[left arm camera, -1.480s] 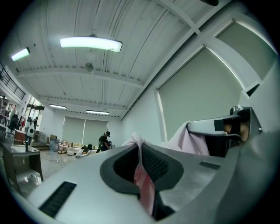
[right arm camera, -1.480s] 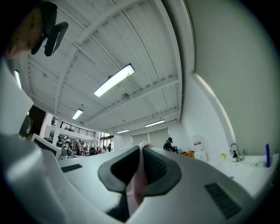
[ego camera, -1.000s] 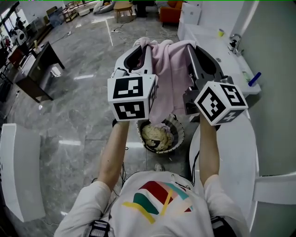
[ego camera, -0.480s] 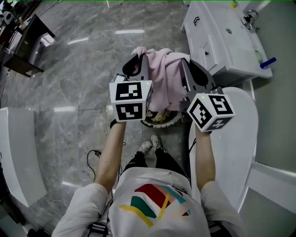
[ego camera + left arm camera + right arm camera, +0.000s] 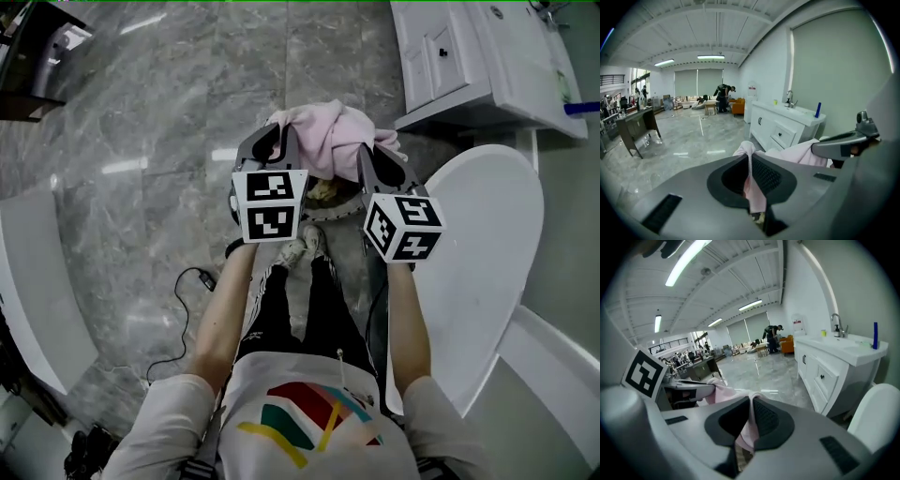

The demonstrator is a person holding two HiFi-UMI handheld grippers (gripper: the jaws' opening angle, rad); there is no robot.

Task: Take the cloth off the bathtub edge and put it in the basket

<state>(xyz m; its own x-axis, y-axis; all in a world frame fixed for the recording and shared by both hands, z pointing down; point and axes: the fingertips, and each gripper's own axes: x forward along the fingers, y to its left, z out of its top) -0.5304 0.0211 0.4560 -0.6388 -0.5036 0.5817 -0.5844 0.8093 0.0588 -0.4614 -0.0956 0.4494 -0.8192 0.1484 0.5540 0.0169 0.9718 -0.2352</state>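
No word, number or brand name can be read anywhere. The only clear signs are black-and-white square code markers. They are printed on the faces of the white left marker cube (image 5: 270, 204) of the left gripper (image 5: 281, 133) and the white right marker cube (image 5: 403, 227) of the right gripper (image 5: 368, 150). The white T-shirt (image 5: 309, 422) bears a striped colour print without letters. A small red-topped notice (image 5: 752, 87) far off is too small to read.

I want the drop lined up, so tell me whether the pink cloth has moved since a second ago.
Yes, toward the basket: the cloth now hides its far side, where before only the lower end reached the rim.
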